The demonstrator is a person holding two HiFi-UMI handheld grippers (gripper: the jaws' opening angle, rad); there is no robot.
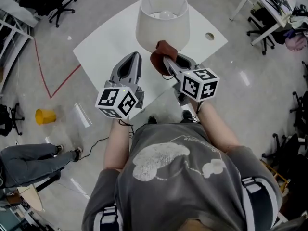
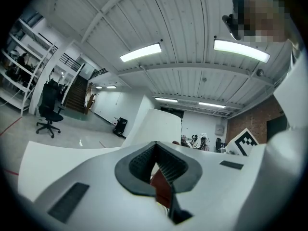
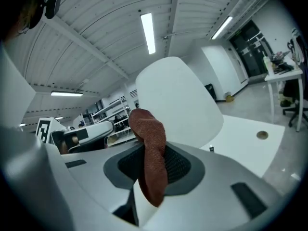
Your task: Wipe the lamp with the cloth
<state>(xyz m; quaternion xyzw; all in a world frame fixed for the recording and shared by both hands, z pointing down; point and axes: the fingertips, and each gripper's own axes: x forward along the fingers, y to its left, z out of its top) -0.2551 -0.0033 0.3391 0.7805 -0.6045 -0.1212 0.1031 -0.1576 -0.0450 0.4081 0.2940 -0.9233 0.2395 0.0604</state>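
Observation:
A lamp with a cream drum shade stands on the white table. My right gripper is shut on a rust-brown cloth, which is bunched at the shade's near lower rim. In the right gripper view the cloth hangs between the jaws with the shade just behind it. My left gripper sits a little left of the cloth, below the shade, shut with nothing in it. Its view shows the shade ahead and a bit of cloth below the pads.
A round cable hole is in the table's right corner. On the floor lie a yellow cup and red tape lines. A person's legs show at lower left. A desk and office chairs stand further off.

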